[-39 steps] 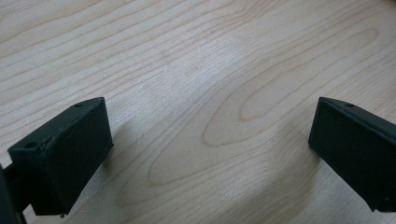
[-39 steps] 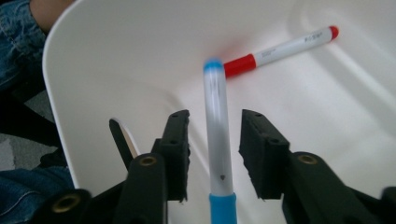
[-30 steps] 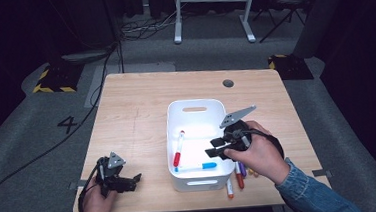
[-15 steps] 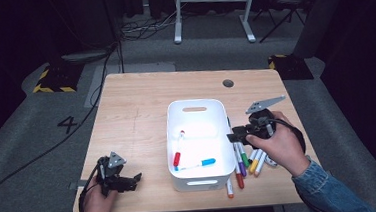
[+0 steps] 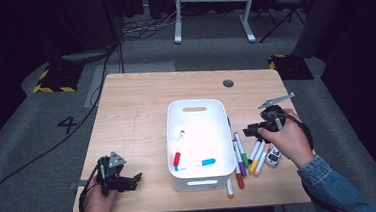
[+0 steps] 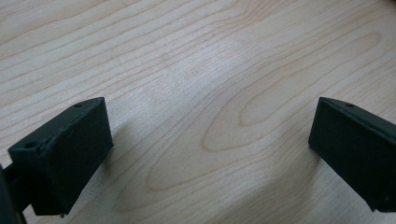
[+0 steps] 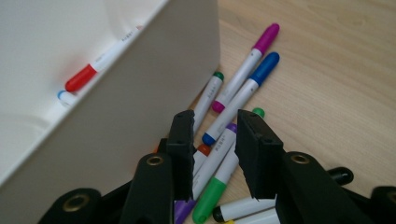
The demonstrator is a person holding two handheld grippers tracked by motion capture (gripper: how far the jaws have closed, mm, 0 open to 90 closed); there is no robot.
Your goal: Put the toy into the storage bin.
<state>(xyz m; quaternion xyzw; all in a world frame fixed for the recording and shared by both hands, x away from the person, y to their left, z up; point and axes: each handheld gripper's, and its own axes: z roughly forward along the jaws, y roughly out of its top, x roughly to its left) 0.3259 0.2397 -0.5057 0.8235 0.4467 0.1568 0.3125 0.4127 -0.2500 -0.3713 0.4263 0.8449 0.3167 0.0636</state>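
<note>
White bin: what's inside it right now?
The white plastic bin holds two markers: a red-capped marker and a blue-capped marker. In the right gripper view the bin's near wall covers most of both.

We see the bench (image 5: 141,114) lit brightly from above while the floor (image 5: 22,127) and room around it sink into near black. The white bin (image 5: 196,108) glares, washing out its inside. The high view is soft and grainy. In the left gripper view, the fingers (image 6: 65,154) cast soft shadows on sharp wood grain; in the right gripper view, the near fingers (image 7: 182,140) blur slightly.
</note>
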